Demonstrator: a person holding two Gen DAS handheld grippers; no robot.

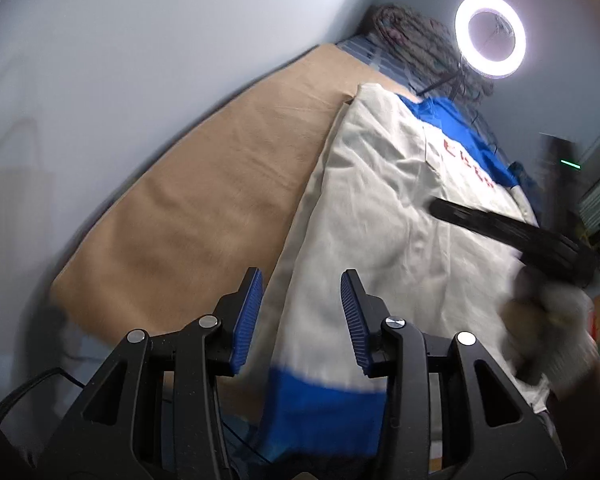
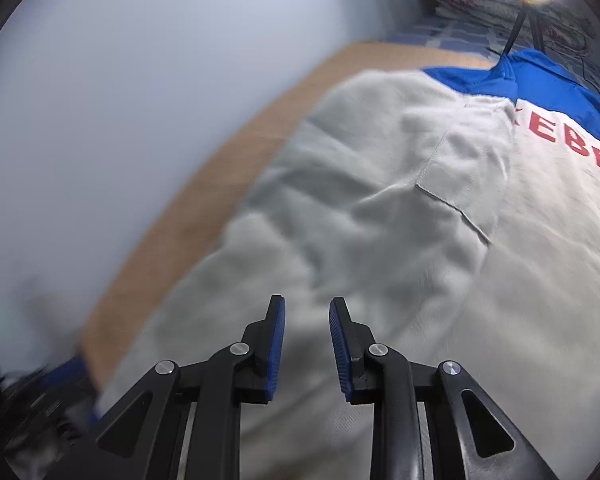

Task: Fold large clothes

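Observation:
A large cream sweatshirt (image 1: 384, 216) with blue collar, blue hem band (image 1: 324, 412) and red letters lies spread on a tan sheet. It also shows in the right wrist view (image 2: 400, 240), with one side folded over the chest. My left gripper (image 1: 302, 280) is open and empty above the sweatshirt's left edge near the hem. My right gripper (image 2: 307, 308) is open and empty, hovering over the cream body; it shows in the left wrist view (image 1: 434, 205) as a dark blurred bar at the right, with a gloved hand behind it.
The tan sheet (image 1: 204, 208) covers a bed against a pale wall (image 1: 140, 60). A ring light (image 1: 490, 35) on a stand and a rolled blanket (image 1: 412, 36) stand at the bed's far end. Dark clutter and cables lie by the near left corner.

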